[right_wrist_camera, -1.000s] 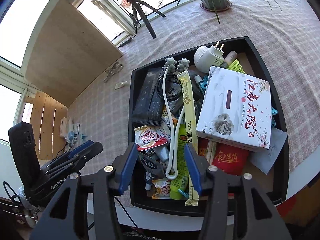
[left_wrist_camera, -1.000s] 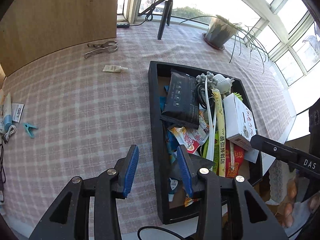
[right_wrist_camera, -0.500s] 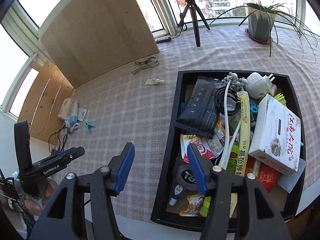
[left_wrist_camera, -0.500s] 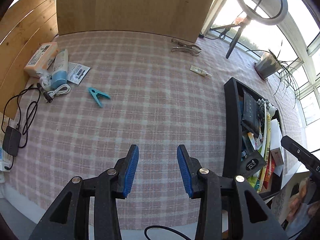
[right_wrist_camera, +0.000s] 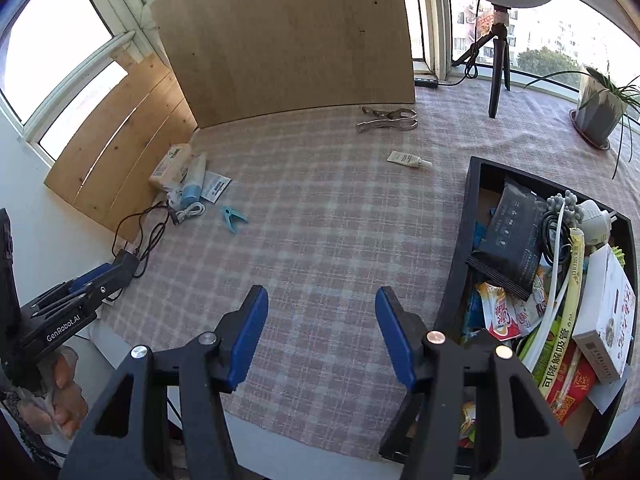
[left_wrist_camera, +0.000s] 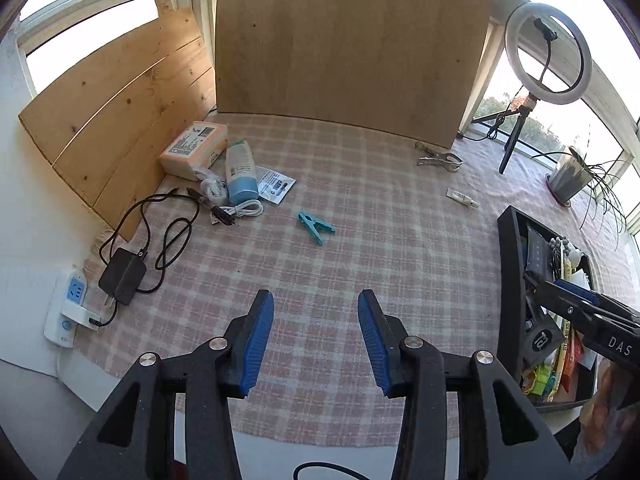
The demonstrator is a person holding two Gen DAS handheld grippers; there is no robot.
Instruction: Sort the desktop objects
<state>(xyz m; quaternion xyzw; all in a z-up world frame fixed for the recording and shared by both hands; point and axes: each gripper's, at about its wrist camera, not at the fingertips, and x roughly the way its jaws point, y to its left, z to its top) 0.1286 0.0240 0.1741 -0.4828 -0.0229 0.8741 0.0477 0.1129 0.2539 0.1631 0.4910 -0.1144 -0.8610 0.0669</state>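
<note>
While both point down at the checked cloth:
Left gripper point(left_wrist_camera: 316, 338): jaws opening, nothing between.
Right gripper point(right_wrist_camera: 322, 334): fingers spread, empty.
Teal clip point(left_wrist_camera: 315, 227): well ahead of left fingers.
Black tray point(right_wrist_camera: 472, 216): right of right fingers.

My left black two-finger tongs with blue ribbed pads point(left_wrist_camera: 315, 340) point steeply down with their jaws opening and nothing between the pads. My right black tongs with the same blue pads point(right_wrist_camera: 321, 336) tilt down at a like angle, jaws spread wide and empty. Each pair shows at the edge of the other's view, gripped by bare fingers point(right_wrist_camera: 64, 392) on the left one, while the hand point(left_wrist_camera: 600, 412) on the right one is blurred.
</note>
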